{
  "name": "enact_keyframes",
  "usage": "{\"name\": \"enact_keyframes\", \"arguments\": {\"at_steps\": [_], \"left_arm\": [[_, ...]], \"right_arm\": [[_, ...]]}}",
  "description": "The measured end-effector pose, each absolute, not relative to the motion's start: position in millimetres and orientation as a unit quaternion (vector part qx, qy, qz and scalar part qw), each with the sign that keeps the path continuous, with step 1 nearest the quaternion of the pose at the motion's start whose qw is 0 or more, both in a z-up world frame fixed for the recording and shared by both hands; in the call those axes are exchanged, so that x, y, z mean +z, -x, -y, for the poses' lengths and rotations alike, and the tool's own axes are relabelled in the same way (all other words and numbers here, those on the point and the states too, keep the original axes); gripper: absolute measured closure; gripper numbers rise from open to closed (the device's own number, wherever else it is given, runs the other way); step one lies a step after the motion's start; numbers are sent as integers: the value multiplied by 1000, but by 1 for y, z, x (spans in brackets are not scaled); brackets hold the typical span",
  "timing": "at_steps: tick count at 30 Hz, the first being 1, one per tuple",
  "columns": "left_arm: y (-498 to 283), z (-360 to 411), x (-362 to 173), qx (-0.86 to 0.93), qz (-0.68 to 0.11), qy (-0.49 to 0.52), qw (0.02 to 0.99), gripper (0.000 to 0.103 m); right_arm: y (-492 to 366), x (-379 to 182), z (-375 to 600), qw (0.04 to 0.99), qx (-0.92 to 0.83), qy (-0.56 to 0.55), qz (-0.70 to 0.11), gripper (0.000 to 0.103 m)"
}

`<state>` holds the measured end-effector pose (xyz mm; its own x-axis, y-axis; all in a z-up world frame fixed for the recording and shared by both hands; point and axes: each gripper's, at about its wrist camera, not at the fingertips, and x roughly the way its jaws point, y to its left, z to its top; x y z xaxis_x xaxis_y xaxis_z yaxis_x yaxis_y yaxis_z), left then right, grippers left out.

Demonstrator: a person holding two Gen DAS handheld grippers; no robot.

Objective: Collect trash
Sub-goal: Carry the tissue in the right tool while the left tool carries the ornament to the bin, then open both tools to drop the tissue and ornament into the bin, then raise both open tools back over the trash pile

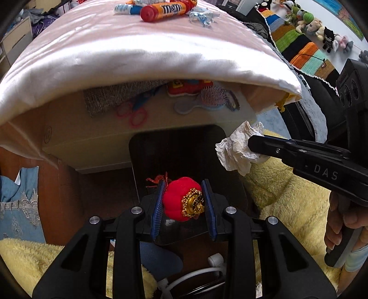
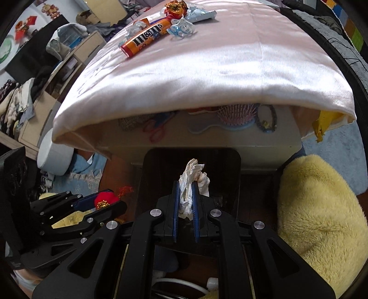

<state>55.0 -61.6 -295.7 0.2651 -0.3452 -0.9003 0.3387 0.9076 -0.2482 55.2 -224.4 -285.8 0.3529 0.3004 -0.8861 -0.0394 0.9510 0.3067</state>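
One black bin (image 2: 158,161), open-topped and dark inside, stands on the floor against the front edge of a low white table (image 2: 264,147); no contents can be made out in it. Both grippers hang over its mouth, side by side and apart. Left gripper (image 1: 184,200): jaws closed part-way on one red lantern ornament (image 1: 178,199) with a gold cap, its blue pads (image 1: 158,202) pressing both sides. Right gripper (image 2: 185,197): jaws narrow, clamped on one crumpled white tissue (image 2: 191,181) that sticks up above the fingertips. To the right of the bin lies a yellow fleece blanket (image 2: 317,218), touching the bin's side region; more of the same fleece lies at lower left. A pink cloth (image 1: 138,53) drapes over the upper surface and overhangs its front edge, shading the table below. On the cloth, far side: one orange M&M's tube (image 1: 165,10), one blue-and-white wrapper (image 1: 125,9) beside it, one crumpled pale-blue wrapper (image 1: 202,16), one red-and-gold wrapper (image 2: 176,8). On the table beneath the overhang: one hairbrush (image 1: 207,99), one pair of red-handled scissors (image 1: 135,115), one red item (image 1: 186,88) partly hidden. A white cable (image 1: 193,273) lies on the floor below the grippers.
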Motion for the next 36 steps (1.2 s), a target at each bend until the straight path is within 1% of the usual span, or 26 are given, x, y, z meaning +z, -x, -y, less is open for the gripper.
{"name": "enact_keyframes", "arguments": {"at_steps": [3,6,9,10,11,13,15,16,18,19,20,21,22,23,24,26,27,36], "left_arm": [[-55,65,-302,-218,-575,3,788,73],[-56,65,-304,-221,-577,6,786,72],[-56,64,-304,-221,-576,6,787,65],[-56,64,-303,-221,-576,5,787,62],[-56,64,-303,-221,-575,4,788,60],[-56,63,-302,-219,-574,4,789,58],[-57,59,-299,-216,-573,5,790,56],[-57,58,-297,-214,-572,5,792,54],[-58,54,-293,-207,-569,5,796,47],[-58,51,-291,-202,-566,5,799,39],[-59,48,-288,-197,-563,5,802,32],[-60,45,-284,-191,-560,6,806,29],[-60,43,-280,-187,-556,6,810,23],[-62,41,-276,-183,-553,6,813,20],[-63,39,-272,-179,-549,4,816,17],[-64,36,-262,-172,-540,-1,824,10],[-65,35,-257,-170,-535,-4,828,9],[-76,25,-222,-161,-500,-13,851,8]], "right_arm": [[-54,-288,223,812,104,-115,-563,89],[-56,-287,221,812,102,-115,-563,89],[-59,-287,222,812,101,-118,-563,88],[-59,-287,222,811,102,-120,-564,84],[-59,-286,223,811,103,-123,-563,74],[-61,-285,223,811,104,-127,-561,65],[-61,-283,223,813,103,-127,-559,64],[-61,-281,224,814,101,-128,-557,63],[-62,-276,228,818,98,-131,-552,55],[-62,-272,230,821,94,-134,-547,45],[-62,-268,232,824,90,-136,-542,33],[-62,-264,235,828,84,-139,-536,26],[-62,-259,238,834,77,-141,-528,15],[-61,-253,241,839,70,-141,-521,8],[-61,-248,243,844,63,-140,-513,6],[-62,-237,247,851,58,-135,-504,6],[-63,-233,249,854,56,-132,-500,6],[-72,-203,265,875,40,-134,-463,6]]}}
